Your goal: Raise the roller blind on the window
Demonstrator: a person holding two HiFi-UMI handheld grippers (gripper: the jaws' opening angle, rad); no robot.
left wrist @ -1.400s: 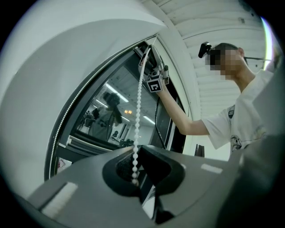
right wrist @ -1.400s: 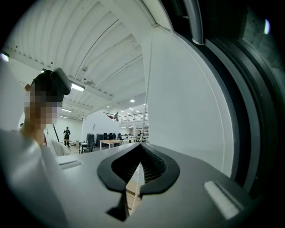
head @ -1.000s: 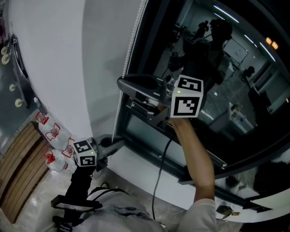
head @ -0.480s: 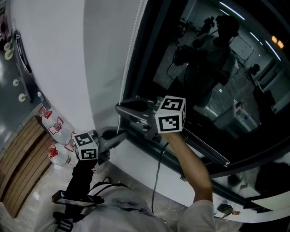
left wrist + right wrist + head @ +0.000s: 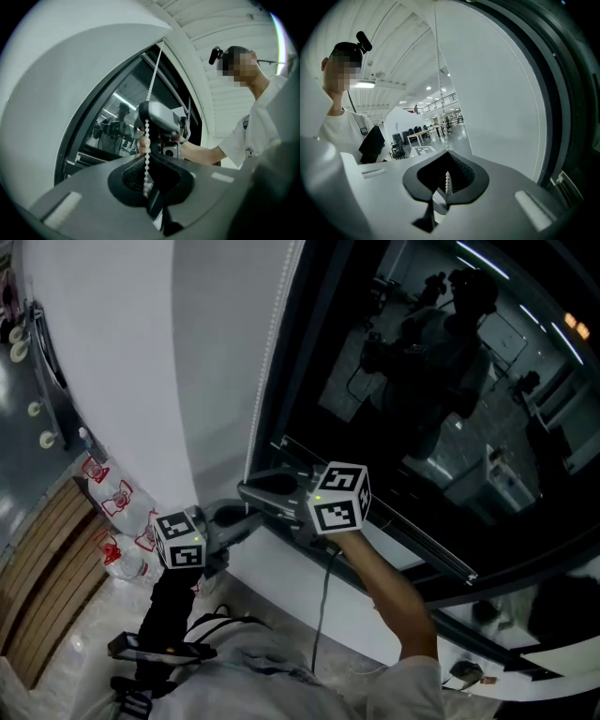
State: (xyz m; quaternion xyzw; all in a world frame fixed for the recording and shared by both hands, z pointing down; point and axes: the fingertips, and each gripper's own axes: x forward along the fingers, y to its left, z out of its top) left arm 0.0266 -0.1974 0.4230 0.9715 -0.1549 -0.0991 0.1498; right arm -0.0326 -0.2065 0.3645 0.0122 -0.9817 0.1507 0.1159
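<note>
White plastic beads make up the bead chain (image 5: 266,381), the only part of the blind within reach. In the head view it runs from the upper centre of the frame down the left edge of the dark window (image 5: 422,381) to both claws at lower centre-left. No blind fabric can be made out over the glass shown. The right gripper (image 5: 448,185) has its jaws pressed together on the chain, a few beads showing in the notch and the strand running straight up out of the frame. The left gripper (image 5: 148,187), just below and left of it in the head view, likewise pinches the chain, which rises taut toward the other claw. The chain is probably very light and quite limp, so it can be pulled but not pushed. Its round beads are likely slick, though they should lodge between ribbed pads. The best hold is probably high on a single strand, pulled down along its own line, since a sideways yank could snap it.
</note>
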